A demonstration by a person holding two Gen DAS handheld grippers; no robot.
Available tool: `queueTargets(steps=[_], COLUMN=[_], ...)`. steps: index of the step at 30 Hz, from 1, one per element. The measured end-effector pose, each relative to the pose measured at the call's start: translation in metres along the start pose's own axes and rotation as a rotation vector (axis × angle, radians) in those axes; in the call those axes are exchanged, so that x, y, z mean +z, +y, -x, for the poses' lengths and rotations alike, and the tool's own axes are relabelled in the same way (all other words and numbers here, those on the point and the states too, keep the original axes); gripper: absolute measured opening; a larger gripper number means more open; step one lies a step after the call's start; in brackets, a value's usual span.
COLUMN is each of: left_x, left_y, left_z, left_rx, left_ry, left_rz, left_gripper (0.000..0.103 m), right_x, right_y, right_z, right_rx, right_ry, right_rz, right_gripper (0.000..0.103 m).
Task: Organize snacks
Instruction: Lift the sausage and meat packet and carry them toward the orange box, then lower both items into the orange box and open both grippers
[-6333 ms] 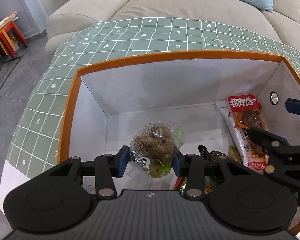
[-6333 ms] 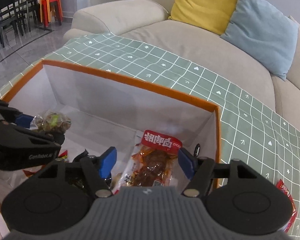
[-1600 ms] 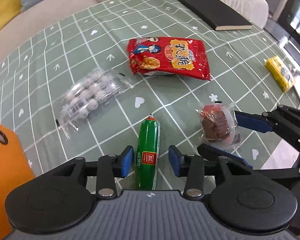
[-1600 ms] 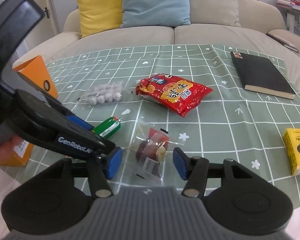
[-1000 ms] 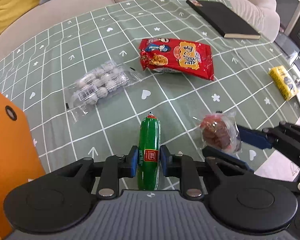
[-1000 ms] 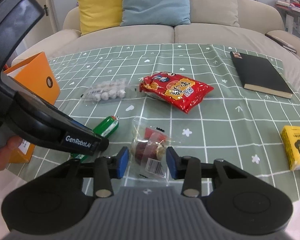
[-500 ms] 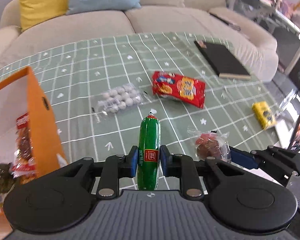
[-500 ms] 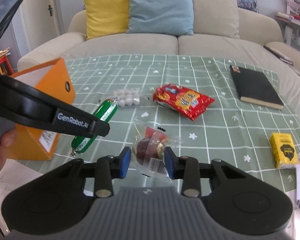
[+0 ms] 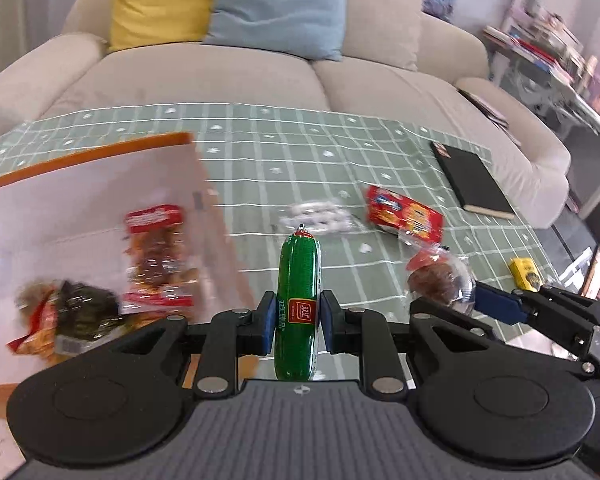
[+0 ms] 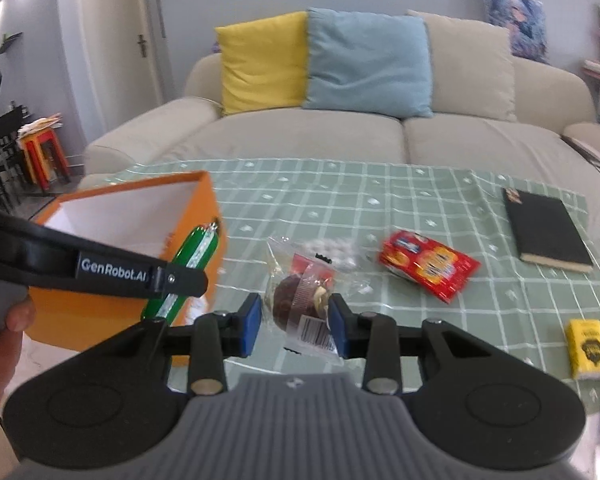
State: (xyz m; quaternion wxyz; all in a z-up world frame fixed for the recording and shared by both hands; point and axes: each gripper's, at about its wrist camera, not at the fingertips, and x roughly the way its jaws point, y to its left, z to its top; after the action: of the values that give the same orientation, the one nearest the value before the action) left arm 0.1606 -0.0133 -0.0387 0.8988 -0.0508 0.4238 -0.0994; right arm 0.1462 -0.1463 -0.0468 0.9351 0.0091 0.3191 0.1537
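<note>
My left gripper [image 9: 296, 322] is shut on a green sausage [image 9: 298, 300] and holds it in the air beside the orange box [image 9: 100, 152]; the sausage also shows in the right wrist view [image 10: 184, 268]. My right gripper [image 10: 294, 326] is shut on a clear-wrapped brown cake [image 10: 300, 300], lifted above the table; the cake shows in the left wrist view too [image 9: 436, 280]. The box [image 10: 132, 184] is open at the top and holds a red snack pack [image 9: 156, 256] and other packets [image 9: 64, 312].
On the green checked tablecloth [image 10: 380, 200] lie a red snack bag [image 10: 428, 266], a clear bag of white balls [image 9: 320, 216], a black book [image 10: 548, 230] and a yellow pack [image 10: 586, 348]. A beige sofa [image 10: 340, 136] stands behind the table.
Both grippers closed on their snacks, lifted them off the table and moved left toward the orange box, whose inside has come into the left wrist view.
</note>
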Motion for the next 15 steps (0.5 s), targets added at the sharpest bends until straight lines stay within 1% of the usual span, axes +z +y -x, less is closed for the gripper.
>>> queueTargets(steps=[7, 11, 15], left_x=[0.008, 0.017, 0.023], left_y=[0.054, 0.086, 0.114], left_z=[0.025, 0.031, 0.032], left_rx=[0.054, 0.115, 0.187], left_ry=[-0.048, -0.051, -0.039], left_rz=[0.086, 0.120, 0.131], left_gripper=[0.025, 0.025, 0.025], right_x=[0.029, 0.045, 0.058], right_y=[0.044, 0.079, 0.106], right_z=[-0.012, -0.029, -0.051], right_rx=[0.080, 0.101, 0.122], right_ry=[-0.015, -0.014, 0.008], right_rz=[0.055, 0.122, 0.155], right_gripper=[0.034, 0.034, 0.034])
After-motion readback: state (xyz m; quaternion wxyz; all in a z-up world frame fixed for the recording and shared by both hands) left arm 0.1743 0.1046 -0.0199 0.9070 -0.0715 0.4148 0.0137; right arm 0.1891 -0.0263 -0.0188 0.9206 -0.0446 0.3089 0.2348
